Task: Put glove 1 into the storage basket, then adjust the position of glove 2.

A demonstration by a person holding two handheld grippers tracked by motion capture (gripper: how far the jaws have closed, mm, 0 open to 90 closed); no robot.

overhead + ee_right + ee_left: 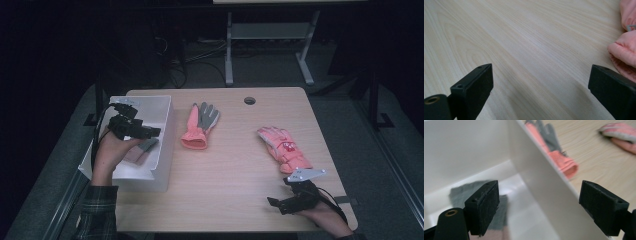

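Gaping left hand-held gripper (539, 207) partly hides blurred glove (459, 191) inside white bin (544, 177).

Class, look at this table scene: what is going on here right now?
A person is sorting gloves into a white bin. The left gripper hangs open over the bin, where one grey-and-pink glove already lies. A thin pink-and-grey glove and a padded pink glove lie on the table. The right gripper is open near the padded one.
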